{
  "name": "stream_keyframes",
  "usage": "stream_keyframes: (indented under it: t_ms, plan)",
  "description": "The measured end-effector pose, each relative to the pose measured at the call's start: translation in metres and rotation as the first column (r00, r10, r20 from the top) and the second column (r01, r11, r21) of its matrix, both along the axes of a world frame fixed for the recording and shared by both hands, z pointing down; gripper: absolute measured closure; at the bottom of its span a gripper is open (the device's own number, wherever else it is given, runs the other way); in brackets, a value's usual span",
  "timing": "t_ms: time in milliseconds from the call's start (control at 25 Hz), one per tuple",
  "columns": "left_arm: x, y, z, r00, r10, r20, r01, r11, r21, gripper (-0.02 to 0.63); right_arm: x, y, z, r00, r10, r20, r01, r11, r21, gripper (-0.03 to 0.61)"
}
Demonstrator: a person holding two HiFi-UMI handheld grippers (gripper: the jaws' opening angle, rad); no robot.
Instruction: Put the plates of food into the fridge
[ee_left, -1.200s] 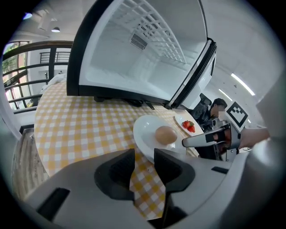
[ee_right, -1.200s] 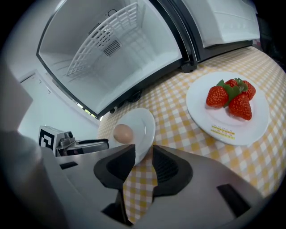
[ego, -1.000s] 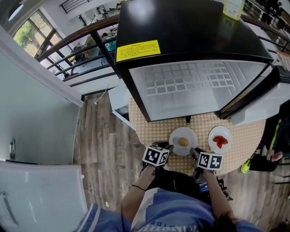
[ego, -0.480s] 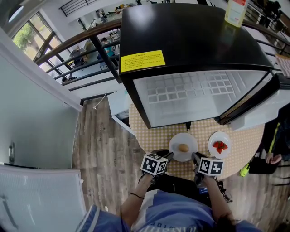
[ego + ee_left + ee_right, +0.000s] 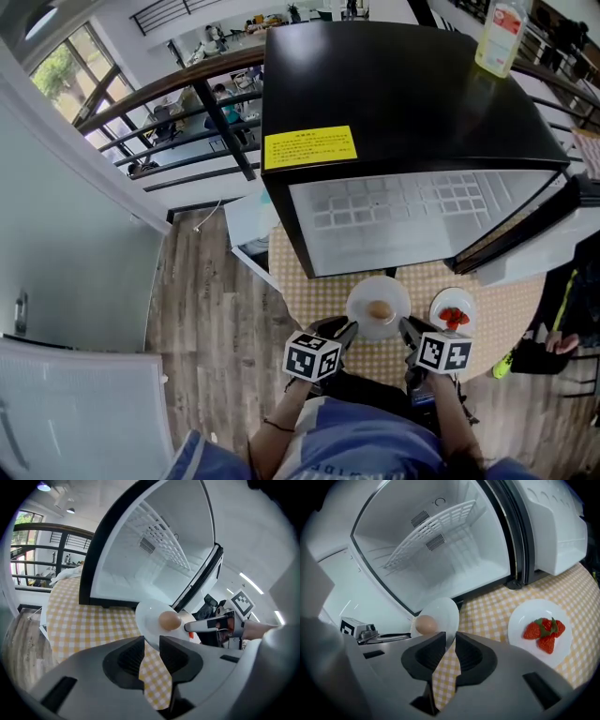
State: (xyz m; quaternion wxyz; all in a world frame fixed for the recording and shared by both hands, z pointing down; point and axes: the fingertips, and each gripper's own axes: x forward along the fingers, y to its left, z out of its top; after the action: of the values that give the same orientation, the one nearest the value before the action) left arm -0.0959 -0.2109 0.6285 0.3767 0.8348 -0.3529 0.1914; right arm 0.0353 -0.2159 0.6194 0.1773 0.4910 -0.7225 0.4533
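A white plate point(image 5: 378, 292) with a round brown egg-like food point(image 5: 380, 310) hangs just in front of the open black fridge point(image 5: 403, 94), a little above the checked table point(image 5: 305, 277). My left gripper point(image 5: 349, 328) grips its left rim, with the rim point(image 5: 149, 620) between the pads. My right gripper point(image 5: 405, 328) has the plate's right rim point(image 5: 446, 616) between its jaws, which are still closing on it. A second white plate with strawberries point(image 5: 452, 314) lies on the table to the right, also in the right gripper view point(image 5: 540, 631).
The fridge's white inside point(image 5: 440, 569) has a wire shelf point(image 5: 433, 524) high up, and its door point(image 5: 525, 225) swings out to the right. A bottle point(image 5: 497, 33) stands on the fridge top. A person stands at the far right point(image 5: 562, 337).
Both grippers' jaws have closed onto the rim of the plate with the brown food. The plate has moved slightly toward the fridge opening between them.
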Motion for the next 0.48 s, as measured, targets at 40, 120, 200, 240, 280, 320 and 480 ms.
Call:
stream_keyframes:
  t_ms: [40,120,200,240,280,320,480]
  plan:
    - [-0.001,-0.006,-0.005,1.0,-0.013,-0.008,0.013,1.0,0.012,0.505,0.0,-0.007,-0.005,1.0,0.001,0.003,-0.001,1.0,0.011,0.503]
    - [-0.001,-0.02,-0.013,0.999,-0.03,-0.02,0.031,0.999,0.034,0.506,0.0,-0.022,-0.014,1.0,0.002,0.003,-0.002,0.999,0.036,0.503]
    - [-0.001,-0.034,-0.02,0.999,-0.038,-0.024,0.04,0.998,0.057,0.506,-0.001,-0.037,-0.021,1.0,0.0,0.0,0.0,0.998,0.057,0.503]
    - [-0.002,-0.042,-0.023,0.999,-0.042,-0.025,0.044,0.997,0.067,0.506,-0.001,-0.045,-0.024,1.0,0.0,-0.003,0.001,0.998,0.068,0.505]
    - [-0.002,-0.049,-0.026,0.999,-0.047,-0.026,0.049,0.996,0.076,0.508,-0.001,-0.054,-0.027,1.0,0.0,-0.005,0.0,0.997,0.079,0.505]
    - [-0.002,-0.057,-0.028,0.998,-0.054,-0.028,0.056,0.995,0.082,0.506,-0.001,-0.063,-0.029,1.0,0.002,-0.008,-0.001,0.996,0.09,0.505]
    - [-0.002,-0.086,-0.028,0.995,-0.097,-0.03,0.099,0.991,0.085,0.506,-0.001,-0.098,-0.034,1.0,0.014,-0.012,-0.013,0.993,0.121,0.506]
